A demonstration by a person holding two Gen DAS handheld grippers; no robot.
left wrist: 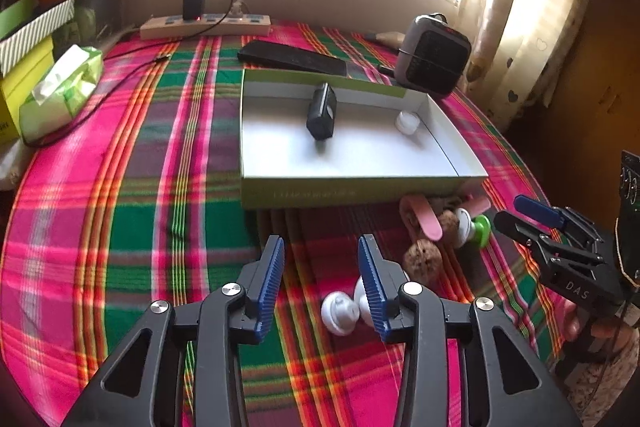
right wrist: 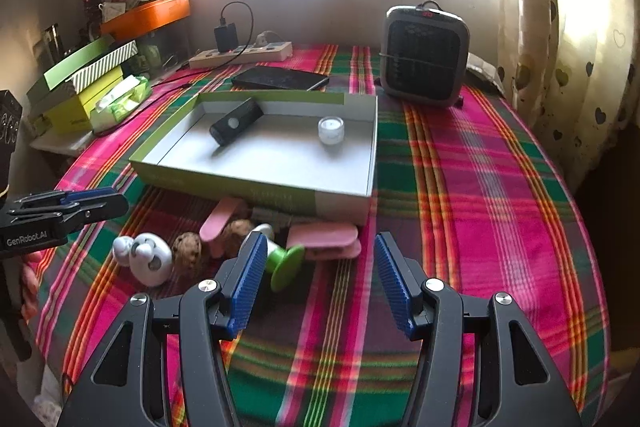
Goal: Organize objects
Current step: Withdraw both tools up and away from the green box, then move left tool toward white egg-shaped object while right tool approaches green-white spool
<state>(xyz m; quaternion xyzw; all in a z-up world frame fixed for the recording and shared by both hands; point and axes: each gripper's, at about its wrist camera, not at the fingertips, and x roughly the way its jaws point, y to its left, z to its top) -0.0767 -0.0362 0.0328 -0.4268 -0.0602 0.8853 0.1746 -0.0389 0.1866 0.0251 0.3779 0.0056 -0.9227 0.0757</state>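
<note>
A shallow open box (right wrist: 256, 183) with green outer walls and a pale inside sits on a table covered by a pink, green and orange plaid cloth (right wrist: 480, 187). Inside the box lie a black oblong device (right wrist: 236, 127), toward the far left, and a small white jar (right wrist: 331, 129), toward the far right.

Just in front of the box's near wall is a loose cluster on the cloth: pink clips (right wrist: 324, 241), brown walnut-like balls (right wrist: 187, 247), a green-and-white spool (right wrist: 282, 261), and, furthest left, white rounded pieces (right wrist: 146, 257).

The left gripper (left wrist: 322, 279) hovers over the cloth with its blue-padded jaws apart and nothing clamped; the white pieces lie just by its right finger. The right gripper (right wrist: 320, 279) hovers to the right of the cluster, jaws spread wide and empty, its left finger in front of the spool.

Beyond the box lie a flat black case (right wrist: 280, 79), a power strip (right wrist: 240, 55) with a black charger plugged in, and a grey fan heater (right wrist: 424, 55) at far right. Stacked boxes and a tissue pack (right wrist: 120, 101) sit far left.
</note>
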